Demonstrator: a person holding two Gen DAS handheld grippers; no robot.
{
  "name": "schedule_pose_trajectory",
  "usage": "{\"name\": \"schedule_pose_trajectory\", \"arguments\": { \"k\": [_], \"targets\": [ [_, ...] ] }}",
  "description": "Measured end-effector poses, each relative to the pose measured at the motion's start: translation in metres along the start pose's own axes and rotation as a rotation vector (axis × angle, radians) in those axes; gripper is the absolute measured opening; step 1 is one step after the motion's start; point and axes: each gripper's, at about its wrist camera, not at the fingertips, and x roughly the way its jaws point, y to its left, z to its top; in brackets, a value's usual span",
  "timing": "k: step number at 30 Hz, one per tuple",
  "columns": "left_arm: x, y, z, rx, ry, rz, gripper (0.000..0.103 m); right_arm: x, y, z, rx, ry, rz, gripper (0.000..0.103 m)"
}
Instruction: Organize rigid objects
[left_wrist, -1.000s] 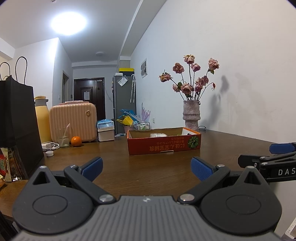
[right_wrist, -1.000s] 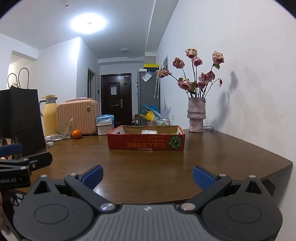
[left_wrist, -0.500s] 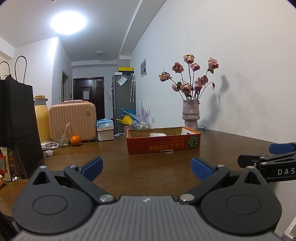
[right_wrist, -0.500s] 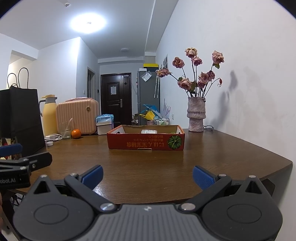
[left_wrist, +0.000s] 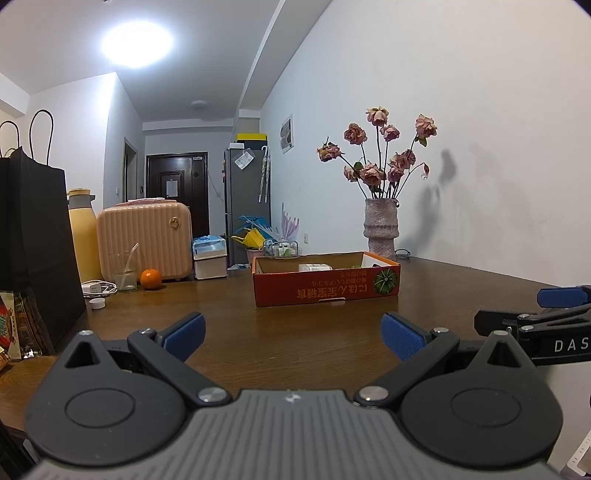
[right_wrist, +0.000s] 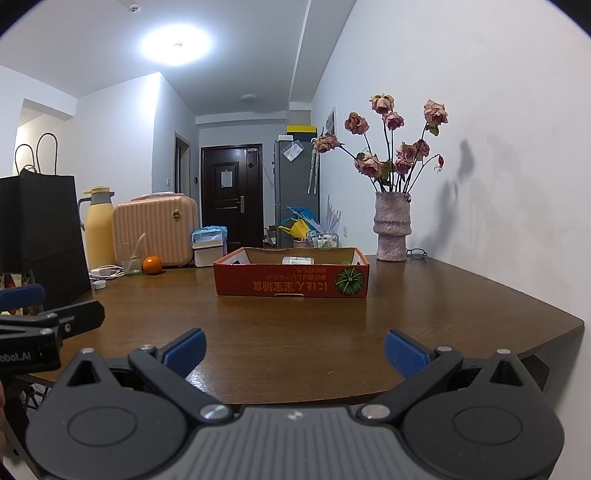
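My right tongs (right_wrist: 293, 349) hang spread wide and empty over the desk (right_wrist: 424, 314), facing the red box (right_wrist: 291, 286).

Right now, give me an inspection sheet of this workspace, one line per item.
Surface: brown wooden table, glossy.
Job's things: red cardboard box, open-topped, small white packages inside.
Clutter: orange, drinking glass, white bottle cap, black paper bag, yellow thermos, pink suitcase, vase of dried roses, eyeglasses.
Grippers: left gripper open, empty; right gripper open, empty.
Cables: white charger cable beside the glass.
Surroundings: dark door, grey fridge.
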Motion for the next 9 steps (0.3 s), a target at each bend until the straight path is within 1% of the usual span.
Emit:
{"name": "schedule_pose_trajectory", "arguments": {
  "k": [7,9],
  "targets": [
    [0.0015,-0.0003,0.0000,-0.009,0.001,0.009,0.103,0.0002,0.0001,-0.0003,0.000,0.001,0.001,0.103],
    [0.0027,0.0000,-0.0010,-0.014,0.013,-0.002,0.103,-0.0001,-0.0001,-0.0004,0.001,0.001,0.001,0.103]
  ]
}}
